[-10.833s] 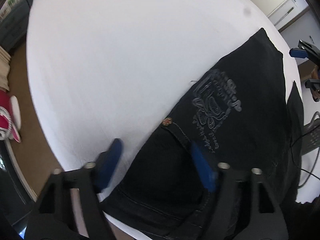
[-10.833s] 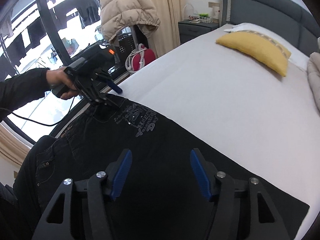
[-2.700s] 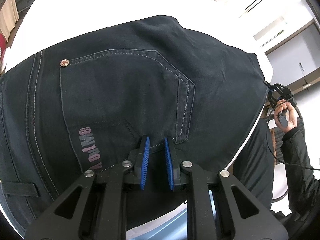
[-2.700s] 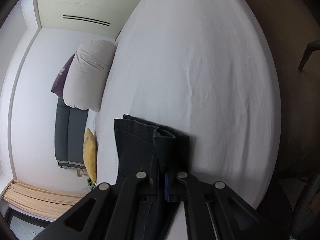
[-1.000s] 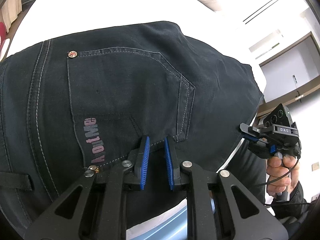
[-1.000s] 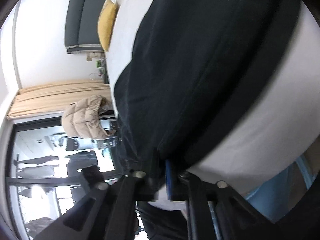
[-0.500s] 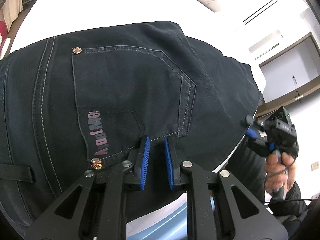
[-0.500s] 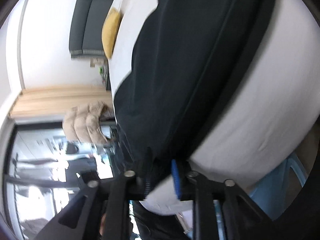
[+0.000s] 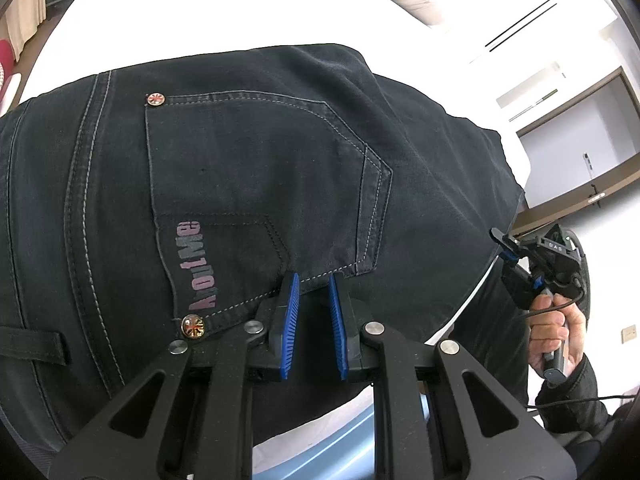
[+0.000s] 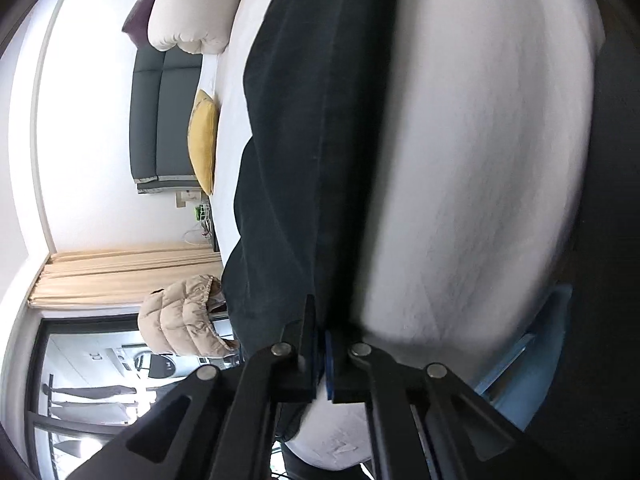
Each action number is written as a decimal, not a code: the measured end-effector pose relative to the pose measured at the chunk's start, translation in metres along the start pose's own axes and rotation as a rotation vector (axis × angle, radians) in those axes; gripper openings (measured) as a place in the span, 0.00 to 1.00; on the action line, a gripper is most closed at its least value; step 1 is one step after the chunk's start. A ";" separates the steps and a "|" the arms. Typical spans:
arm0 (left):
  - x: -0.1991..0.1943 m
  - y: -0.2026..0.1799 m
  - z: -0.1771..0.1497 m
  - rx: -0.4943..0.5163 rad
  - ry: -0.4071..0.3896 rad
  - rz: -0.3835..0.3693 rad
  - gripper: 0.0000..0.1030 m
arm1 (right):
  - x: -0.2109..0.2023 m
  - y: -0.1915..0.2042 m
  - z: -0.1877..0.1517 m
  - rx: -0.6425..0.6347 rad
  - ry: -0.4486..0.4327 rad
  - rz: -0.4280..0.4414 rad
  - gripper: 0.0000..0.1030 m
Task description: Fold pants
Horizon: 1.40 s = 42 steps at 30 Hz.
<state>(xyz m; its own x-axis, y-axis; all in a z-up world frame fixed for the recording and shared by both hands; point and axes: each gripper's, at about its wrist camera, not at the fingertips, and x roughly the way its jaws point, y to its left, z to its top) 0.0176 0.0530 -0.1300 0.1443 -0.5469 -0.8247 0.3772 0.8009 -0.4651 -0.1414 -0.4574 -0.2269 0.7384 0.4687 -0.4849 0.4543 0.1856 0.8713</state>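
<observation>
Dark denim pants [image 9: 248, 168] lie folded on the white bed [image 9: 192, 16], back pocket up with an "AboutMe" print and brass rivets. My left gripper [image 9: 312, 280] hovers just over the pocket's lower edge, its blue pads a narrow gap apart with nothing between them. My right gripper [image 10: 320, 336] is rolled sideways at the bed's edge, its jaws nearly together against the pants' dark edge [image 10: 296, 140]; the view is blurred. It also shows in the left wrist view [image 9: 505, 246], held in a hand beside the bed.
A beige pillow [image 10: 192, 4], a yellow cushion [image 10: 204, 140] and a grey headboard [image 10: 160, 120] are at the bed's head. A puffy beige jacket [image 10: 180, 320] hangs by the window. A light blue bed frame edge [image 9: 344, 452] shows below.
The right gripper has closed from a small gap and swung, so the pants and bed shifted in its view. The left gripper has drawn back slightly; the lower rivet shows more.
</observation>
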 end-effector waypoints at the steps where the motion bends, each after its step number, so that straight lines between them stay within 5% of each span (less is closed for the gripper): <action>1: 0.000 0.000 0.000 0.000 0.000 0.000 0.15 | 0.000 0.006 0.001 -0.025 -0.002 -0.014 0.02; 6: -0.002 0.003 -0.001 -0.005 -0.003 -0.003 0.15 | -0.011 0.019 0.021 -0.040 -0.067 -0.018 0.18; 9: -0.002 0.003 -0.001 -0.005 -0.003 -0.002 0.15 | -0.026 0.018 0.042 -0.037 -0.141 -0.031 0.18; 12: -0.002 0.003 -0.001 -0.003 -0.004 0.002 0.15 | -0.037 0.009 0.060 0.003 -0.174 -0.024 0.06; 18: -0.002 0.003 -0.001 -0.006 -0.005 -0.001 0.15 | -0.051 -0.020 0.066 0.050 -0.205 0.000 0.00; 24: -0.018 -0.010 0.003 0.015 -0.044 0.065 0.15 | -0.076 0.006 0.064 -0.054 -0.244 -0.095 0.11; 29: -0.039 -0.038 0.030 0.068 -0.124 0.000 0.13 | -0.117 0.046 0.070 -0.221 -0.304 -0.187 0.09; 35: -0.002 -0.100 0.089 0.139 -0.091 -0.212 0.10 | -0.071 0.105 0.075 -0.424 -0.126 -0.147 0.05; 40: 0.070 -0.120 0.138 0.094 0.010 -0.252 0.10 | 0.013 0.123 0.083 -0.458 0.116 -0.091 0.05; 42: 0.099 -0.117 0.150 0.086 0.055 -0.184 0.10 | 0.050 0.121 0.083 -0.447 0.198 -0.079 0.05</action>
<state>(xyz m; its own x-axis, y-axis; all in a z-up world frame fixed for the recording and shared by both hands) 0.1245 -0.1316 -0.1091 0.0168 -0.6662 -0.7456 0.4695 0.6636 -0.5823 -0.0082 -0.4837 -0.1519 0.5821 0.5852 -0.5645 0.2147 0.5590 0.8009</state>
